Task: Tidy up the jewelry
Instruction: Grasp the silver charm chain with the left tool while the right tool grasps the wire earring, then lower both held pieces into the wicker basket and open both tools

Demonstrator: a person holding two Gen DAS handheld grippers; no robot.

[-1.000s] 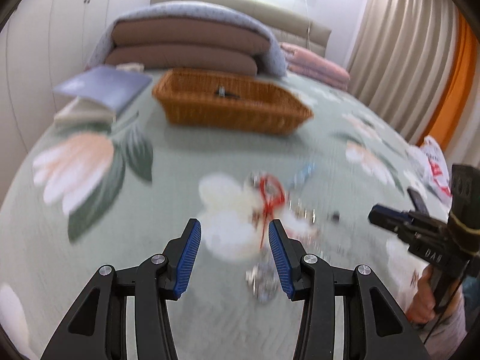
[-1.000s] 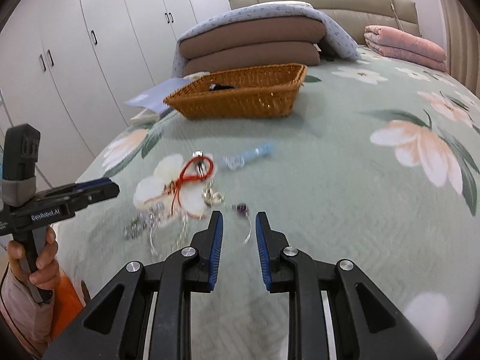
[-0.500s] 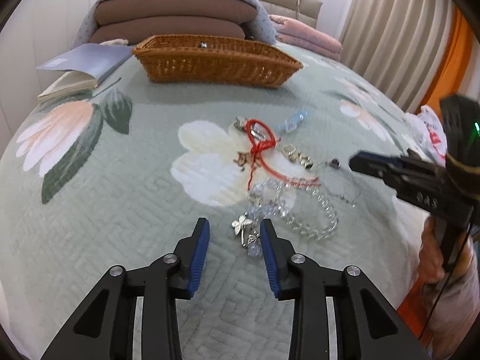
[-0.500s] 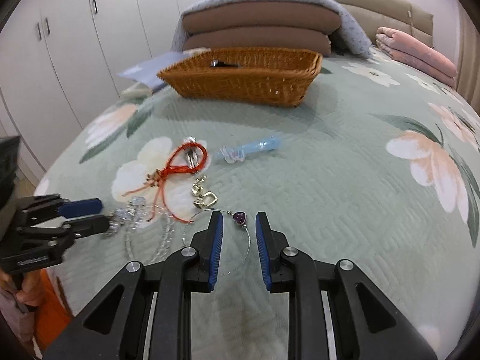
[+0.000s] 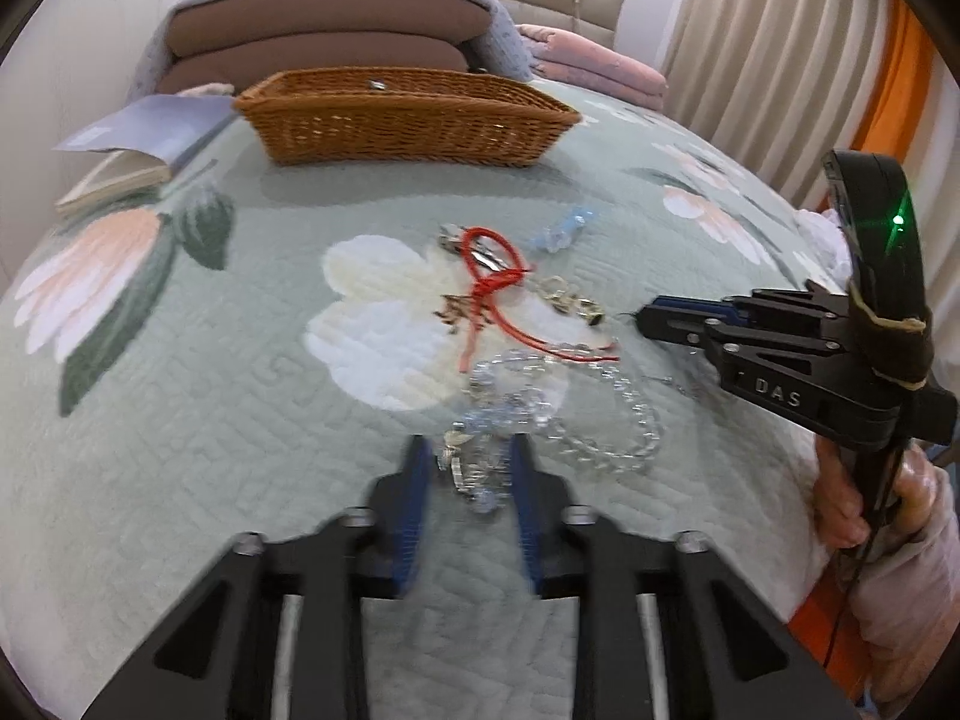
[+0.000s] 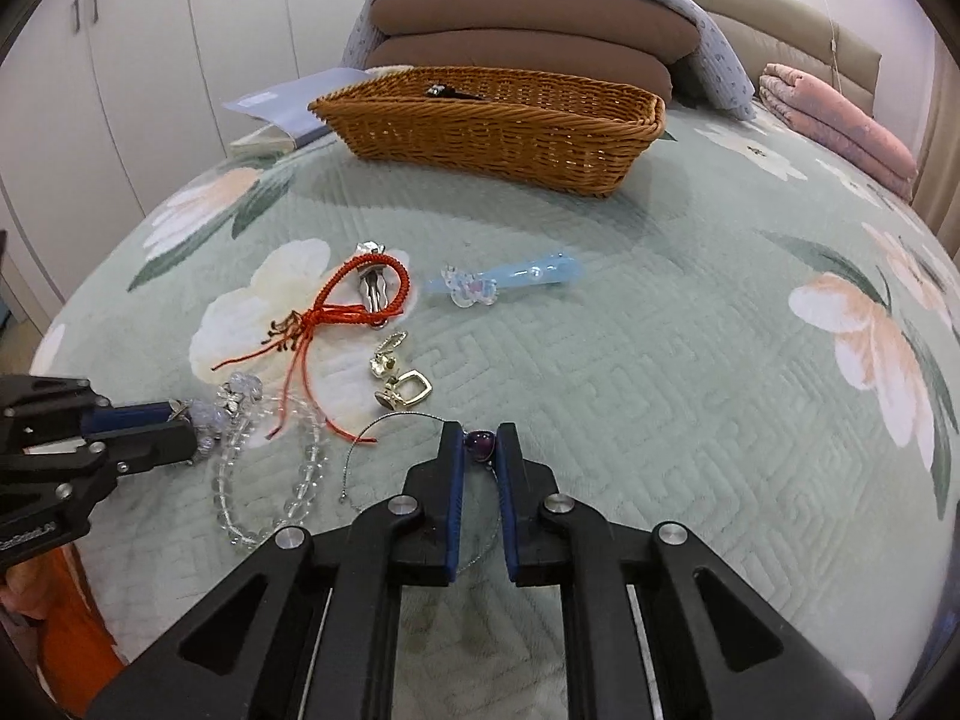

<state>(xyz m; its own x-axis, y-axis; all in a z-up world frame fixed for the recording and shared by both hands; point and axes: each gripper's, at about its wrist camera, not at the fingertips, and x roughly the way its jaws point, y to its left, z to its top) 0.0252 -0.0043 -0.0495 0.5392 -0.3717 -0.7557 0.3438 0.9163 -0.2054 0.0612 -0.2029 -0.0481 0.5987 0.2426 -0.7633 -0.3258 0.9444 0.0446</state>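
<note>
On the green floral bedspread (image 6: 690, 372), well short of the wicker basket (image 6: 498, 126) that sits near the pillows, both grippers have dropped from hovering above the scattered jewelry to working right at it. A second ago the left gripper (image 5: 468, 468) stood wide apart and clear of the heap; its jaws are now closing, narrowed around the charm end of the clear bead bracelet (image 5: 576, 420), whose cluster sits between the blue pads. That view is smeared, so whether the pads already press on the beads cannot be told for sure, though the right wrist view shows its tips right against the cluster. The right gripper (image 6: 478, 444), earlier held slightly apart above bare quilt, has drawn in on the purple stone (image 6: 478, 439) of the thin wire necklace (image 6: 384, 426) and pinches it, the wire trailing back between the fingers. By my reading both pickups are at the grasp stage, with the carry to the basket yet to come. The red cord bracelet (image 6: 354, 312), gold earrings (image 6: 399, 381) and blue hair clip (image 6: 510, 279) lie where they did
</note>
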